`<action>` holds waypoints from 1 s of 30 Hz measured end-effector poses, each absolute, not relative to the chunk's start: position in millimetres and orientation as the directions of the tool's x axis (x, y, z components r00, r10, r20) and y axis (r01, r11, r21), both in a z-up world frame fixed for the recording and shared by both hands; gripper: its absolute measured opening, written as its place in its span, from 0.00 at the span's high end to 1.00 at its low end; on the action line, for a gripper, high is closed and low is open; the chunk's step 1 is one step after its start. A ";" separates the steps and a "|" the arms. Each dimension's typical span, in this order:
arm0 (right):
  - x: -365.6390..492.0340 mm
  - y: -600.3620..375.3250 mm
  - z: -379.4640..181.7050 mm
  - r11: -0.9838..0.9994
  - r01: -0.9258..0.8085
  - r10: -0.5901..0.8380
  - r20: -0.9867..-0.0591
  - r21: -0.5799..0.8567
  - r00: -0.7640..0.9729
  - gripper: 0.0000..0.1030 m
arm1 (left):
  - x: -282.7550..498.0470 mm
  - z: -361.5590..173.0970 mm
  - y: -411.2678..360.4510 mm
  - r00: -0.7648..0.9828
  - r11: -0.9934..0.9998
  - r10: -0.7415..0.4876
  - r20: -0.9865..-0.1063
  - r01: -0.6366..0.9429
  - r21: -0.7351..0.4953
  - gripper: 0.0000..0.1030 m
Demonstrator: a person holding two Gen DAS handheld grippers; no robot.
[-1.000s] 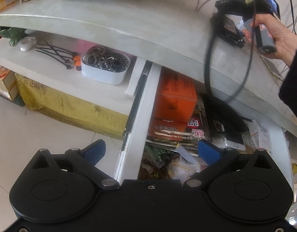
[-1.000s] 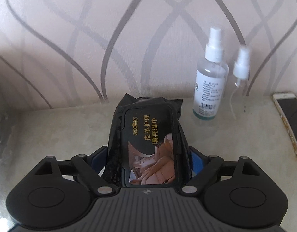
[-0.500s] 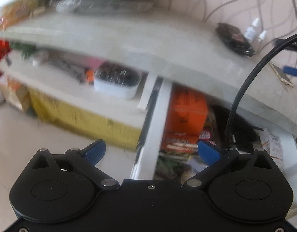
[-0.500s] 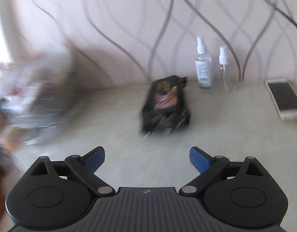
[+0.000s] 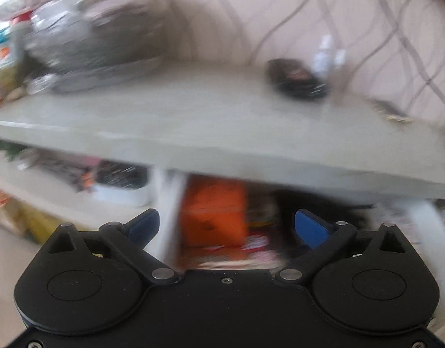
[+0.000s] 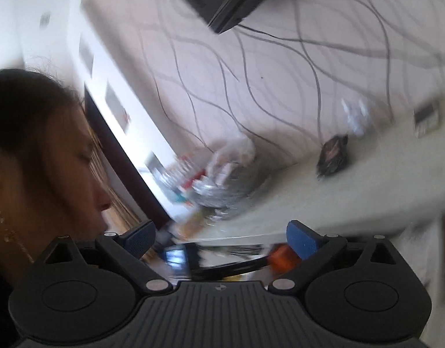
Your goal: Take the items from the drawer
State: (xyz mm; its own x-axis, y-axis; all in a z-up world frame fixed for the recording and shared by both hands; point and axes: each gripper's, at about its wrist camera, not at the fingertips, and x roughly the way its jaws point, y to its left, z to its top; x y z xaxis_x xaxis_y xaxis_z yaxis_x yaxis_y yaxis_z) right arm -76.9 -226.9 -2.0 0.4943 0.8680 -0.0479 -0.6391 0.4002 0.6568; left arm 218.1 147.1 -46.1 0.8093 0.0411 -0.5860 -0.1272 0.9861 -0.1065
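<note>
Open drawer [image 5: 280, 220] under grey countertop [image 5: 193, 121]; black wipes pack [image 5: 298, 78] lying flat on top.

Left gripper [image 5: 226, 226]: blue pads spread wide, nothing between, aimed down at drawer holding orange box [image 5: 213, 214] and blurred packets. Right gripper [image 6: 221, 239]: jaws opening, nothing between, held level and pointing along counter. Wipes pack [image 6: 334, 155] well apart from both grippers, near patterned wall, just beside two spray bottles [image 5: 328, 55]. Phone [image 6: 425, 116] farther along counter. Clutter of bags and boxes [image 5: 68, 43] at far left end. Both views blurred.
</note>
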 end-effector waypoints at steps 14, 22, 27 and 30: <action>-62.6 -191.0 -63.8 0.422 -0.451 0.851 -0.172 0.786 0.495 0.06 | 270.5 -68.9 162.2 0.648 0.917 -0.007 -0.762 -0.300 -0.264 0.17; -55.7 -201.7 -76.7 0.364 -0.405 0.864 -0.142 0.839 0.483 0.06 | 287.4 -68.2 160.4 0.658 0.949 0.065 -0.750 -0.274 -0.157 0.17; -56.2 -203.5 -80.5 0.347 -0.397 0.871 -0.134 0.850 0.473 0.06 | 299.5 -72.2 153.5 0.662 0.970 0.057 -0.748 -0.214 -0.116 0.08; -56.0 -206.9 -83.6 0.330 -0.381 0.873 -0.125 0.864 0.472 0.05 | 300.7 -75.6 153.7 0.649 0.969 -0.032 -0.760 -0.166 -0.183 0.08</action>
State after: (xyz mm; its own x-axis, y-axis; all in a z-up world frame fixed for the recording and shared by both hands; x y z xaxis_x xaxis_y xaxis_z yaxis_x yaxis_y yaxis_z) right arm -56.0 -206.9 -83.6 0.4720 0.8727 -0.1252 -0.3808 0.3298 0.8638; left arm 300.7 153.7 -75.6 0.6493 -0.0323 -0.7598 -0.1664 0.9689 -0.1834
